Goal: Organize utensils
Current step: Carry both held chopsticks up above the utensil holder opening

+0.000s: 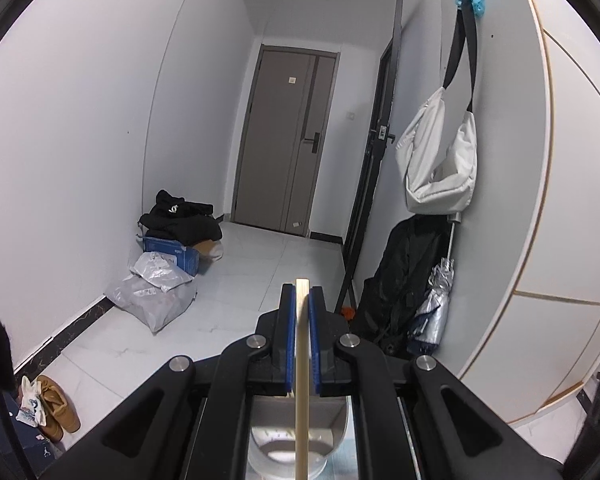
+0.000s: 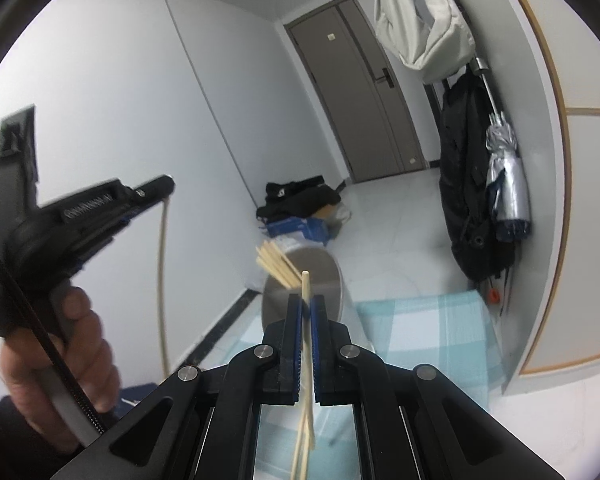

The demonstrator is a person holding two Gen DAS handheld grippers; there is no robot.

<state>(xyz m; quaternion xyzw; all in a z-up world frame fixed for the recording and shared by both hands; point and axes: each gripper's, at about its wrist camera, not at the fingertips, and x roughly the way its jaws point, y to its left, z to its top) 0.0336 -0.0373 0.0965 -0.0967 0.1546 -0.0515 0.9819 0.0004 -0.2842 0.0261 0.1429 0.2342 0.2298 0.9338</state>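
You see even, cool indoor light with soft shadows. Fisheye bending darkens every corner. Your left hand (image 2: pixel 56 344) and its black handheld gripper (image 2: pixel 156 188) smear with motion blur.

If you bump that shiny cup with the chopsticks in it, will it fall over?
Maybe. The metal chopstick holder looks tall for its width, and its bundle of wooden chopsticks leans out to one side, so a push there could probably tip it. It stands on a checked cloth, which may grip it a little. It likely feels light.
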